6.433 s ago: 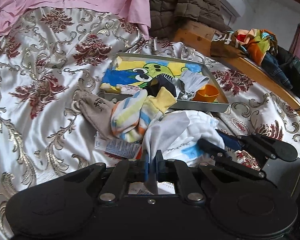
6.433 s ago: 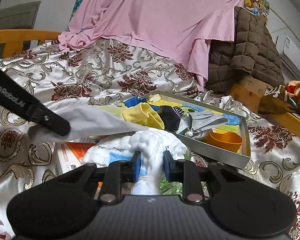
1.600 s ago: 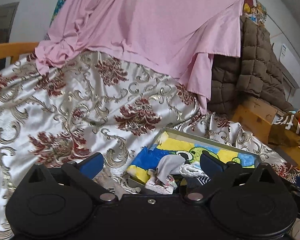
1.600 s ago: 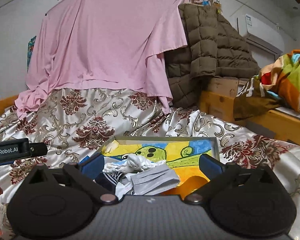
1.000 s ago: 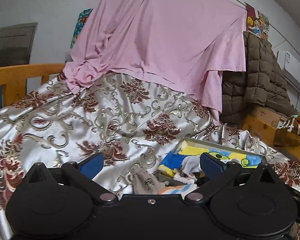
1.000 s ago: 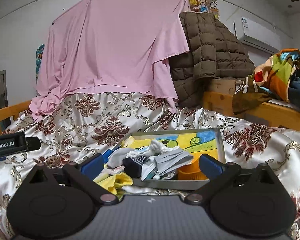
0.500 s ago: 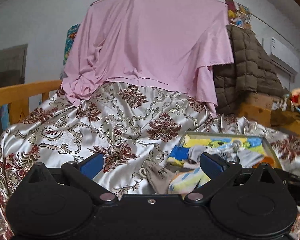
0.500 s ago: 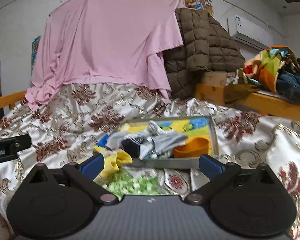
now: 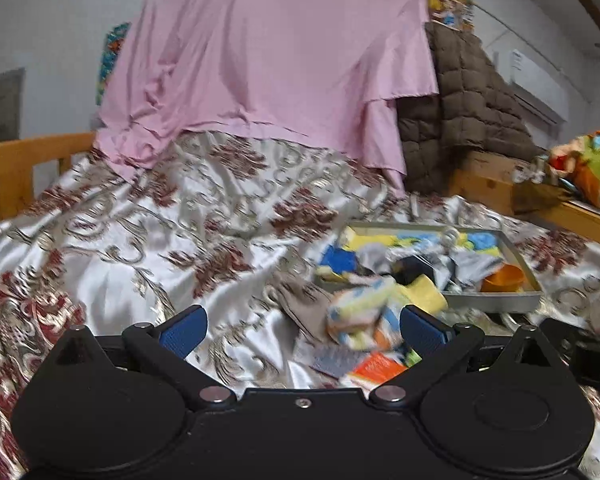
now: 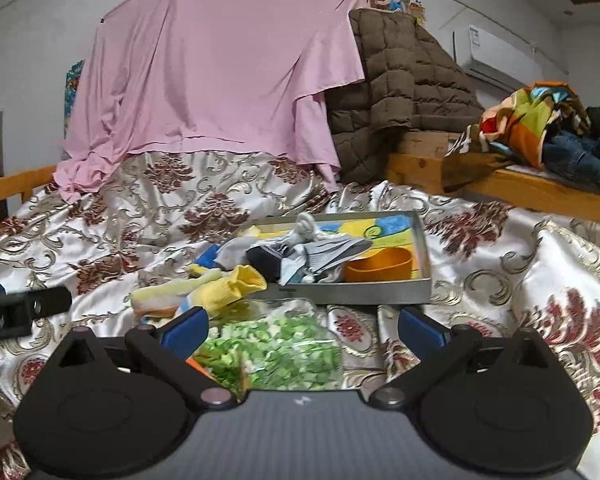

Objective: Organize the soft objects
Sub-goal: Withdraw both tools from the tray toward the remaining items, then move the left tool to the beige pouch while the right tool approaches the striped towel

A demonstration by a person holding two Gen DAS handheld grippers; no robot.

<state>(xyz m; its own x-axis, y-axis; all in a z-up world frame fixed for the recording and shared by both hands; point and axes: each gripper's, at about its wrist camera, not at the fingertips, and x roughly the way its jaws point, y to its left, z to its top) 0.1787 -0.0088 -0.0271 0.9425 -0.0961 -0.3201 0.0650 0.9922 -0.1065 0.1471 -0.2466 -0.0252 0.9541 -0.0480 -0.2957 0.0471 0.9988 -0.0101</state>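
both tongs, left tongs [image 9: 302, 328] and right tongs [image 10: 302, 326], gape wide and hold nothing. socks [image 10: 296, 258] lie heaped in the metal tray [image 10: 380, 292] on the bed [image 10: 500, 248] at 12 o'clock; a yellow sock [image 10: 232, 284] spills out at 11 o'clock.

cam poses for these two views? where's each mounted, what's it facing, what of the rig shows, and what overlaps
Left wrist: on the left gripper, low over the bedspread, facing the pink sheet; its open fingers show at the bottom, the right gripper's body at the right edge.
Right wrist: on the right gripper, aimed at the tray and a green-patterned bag; its open fingers show, the left gripper at the left edge.
Shared: tray, orange cup, yellow sock, brown quilted jacket.
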